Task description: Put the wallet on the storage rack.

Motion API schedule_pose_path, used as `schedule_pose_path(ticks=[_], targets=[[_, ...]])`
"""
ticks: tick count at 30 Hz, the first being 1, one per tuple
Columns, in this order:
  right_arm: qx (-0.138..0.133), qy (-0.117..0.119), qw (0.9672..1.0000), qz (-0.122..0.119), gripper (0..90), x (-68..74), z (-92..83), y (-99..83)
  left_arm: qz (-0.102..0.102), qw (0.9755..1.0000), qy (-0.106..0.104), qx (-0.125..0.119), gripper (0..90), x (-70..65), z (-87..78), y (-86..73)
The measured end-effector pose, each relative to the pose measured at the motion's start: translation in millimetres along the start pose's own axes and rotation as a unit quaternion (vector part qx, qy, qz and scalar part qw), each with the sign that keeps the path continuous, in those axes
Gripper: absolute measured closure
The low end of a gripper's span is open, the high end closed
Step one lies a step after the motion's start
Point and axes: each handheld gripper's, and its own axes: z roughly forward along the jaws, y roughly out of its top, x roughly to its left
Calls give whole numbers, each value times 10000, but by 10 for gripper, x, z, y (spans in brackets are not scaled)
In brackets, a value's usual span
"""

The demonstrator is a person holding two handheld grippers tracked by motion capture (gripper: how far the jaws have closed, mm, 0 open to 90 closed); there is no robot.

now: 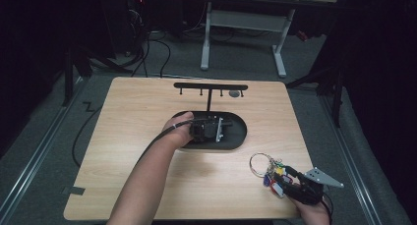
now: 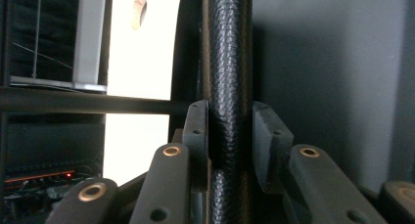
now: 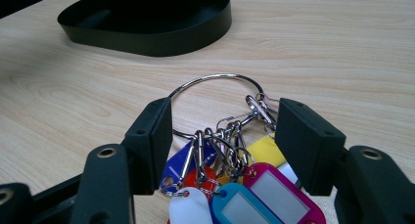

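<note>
One black stand post (image 2: 229, 87) between left hand-held gripper (image 2: 230, 131) jaws, right pad apart. Right hand-held gripper (image 3: 222, 136) apart around one key ring (image 3: 215, 101), six tags.

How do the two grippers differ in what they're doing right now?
The left gripper has its pads on either side of the black stand's post; the right gripper sits with its jaws wide apart around a key ring with coloured tags, not pressing it. The left gripper is over the stand's dark oval base; the right gripper is near the table's front right corner. Both have two black jaws.
</note>
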Motion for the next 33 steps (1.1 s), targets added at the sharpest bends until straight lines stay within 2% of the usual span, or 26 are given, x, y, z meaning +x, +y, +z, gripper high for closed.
schedule_pose_path(ticks=[1,2,4,8,10,13,17,19,23,24,25,26,27,28,30,31,32,33], targets=[[1,-4,10000,-10,392,-2,0,1,-11,10000,-27,-6,642,-7,-2,-1],[5,-3,10000,-7,392,-3,1,0,-87,9998,-159,-37,643,-10,-20,-9],[8,3,10000,-15,392,-5,3,0,-114,9997,-183,-67,640,-14,-38,-18],[15,-4,10000,-34,392,0,5,1,-372,9986,-306,-217,601,-24,-81,-72],[22,-10,10000,-46,392,6,6,4,-378,9984,-339,-247,585,-38,-110,-82],[23,-16,10000,-59,392,11,7,6,-460,9980,-273,-348,609,-51,-149,-96],[39,-20,10000,-83,392,20,12,6,-741,9959,-278,-439,612,-19,-253,-152],[44,-22,9999,-101,392,30,13,8,-944,9938,-307,-501,613,-23,-321,-204],[55,-24,9999,-123,392,34,15,12,-1061,9922,-307,-579,615,-69,-408,-261],[53,-25,9999,-130,392,34,16,14,-1172,9906,-315,-634,615,-87,-447,-286],[54,-32,9999,-142,392,36,16,18,-1353,9876,-363,-706,615,-113,-505,-323],[54,-32,9999,-142,392,36,16,18,-1353,9876,-363,-706,615,-113,-505,-323],[54,-36,9999,-156,391,39,16,21,-1461,9853,-394,-792,615,-163,-573,-362],[54,-36,9999,-156,391,39,16,21,-1461,9853,-394,-792,615,-163,-573,-362],[57,-34,9998,-163,395,43,14,24,-1549,9835,-402,-849,615,-227,-640,-403],[55,-67,9997,-220,406,50,12,25,-1661,9807,-421,-943,616,-274,-696,-438],[55,-67,9997,-220,406,50,12,25,-1661,9807,-421,-943,615,-274,-696,-438],[54,-75,9997,-229,409,53,12,26,-1743,9787,-406,-1005,615,-310,-732,-463]])
